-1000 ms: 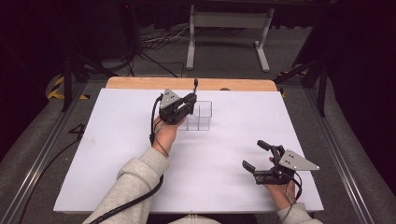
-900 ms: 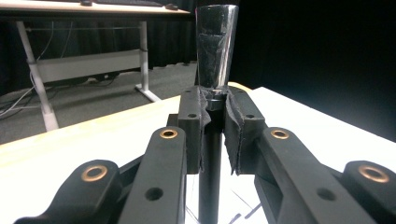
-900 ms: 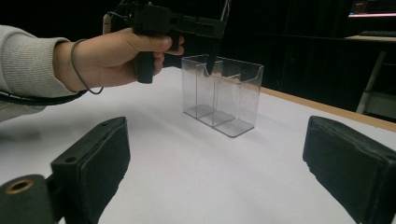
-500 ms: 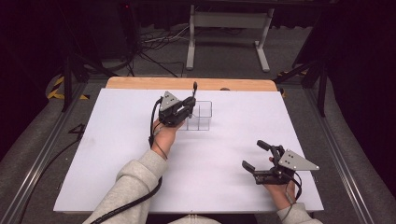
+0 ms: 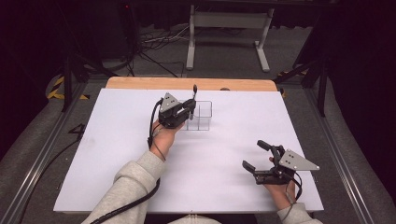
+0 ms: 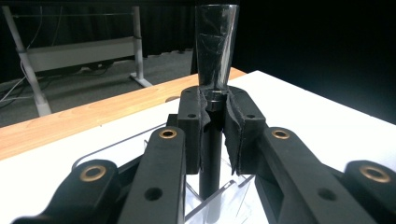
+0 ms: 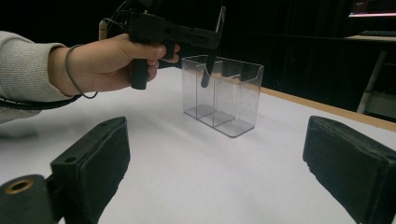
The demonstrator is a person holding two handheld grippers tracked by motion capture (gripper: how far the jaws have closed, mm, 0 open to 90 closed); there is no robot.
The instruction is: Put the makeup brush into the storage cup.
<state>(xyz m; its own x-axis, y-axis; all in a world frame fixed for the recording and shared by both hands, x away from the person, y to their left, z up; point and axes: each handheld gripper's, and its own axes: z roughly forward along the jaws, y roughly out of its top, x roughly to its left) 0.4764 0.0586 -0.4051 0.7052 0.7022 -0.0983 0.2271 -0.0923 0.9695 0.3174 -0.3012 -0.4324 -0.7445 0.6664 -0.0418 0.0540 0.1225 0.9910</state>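
- Your left gripper (image 5: 190,108) clamps a black pen (image 6: 212,140) upright, its lower end inside the clear holder (image 7: 224,93), left compartment in the right gripper view.
- Your right gripper (image 5: 259,156) sits wide, holding nothing, well apart on the white sheet (image 5: 116,154).
- The holder's divider stands just beside the pen.

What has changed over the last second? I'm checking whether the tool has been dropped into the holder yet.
Nothing visibly changed. The left gripper stays shut on the upright black tool, its lower end inside the clear divided holder. The right gripper stays open, resting near the white tabletop's front right.
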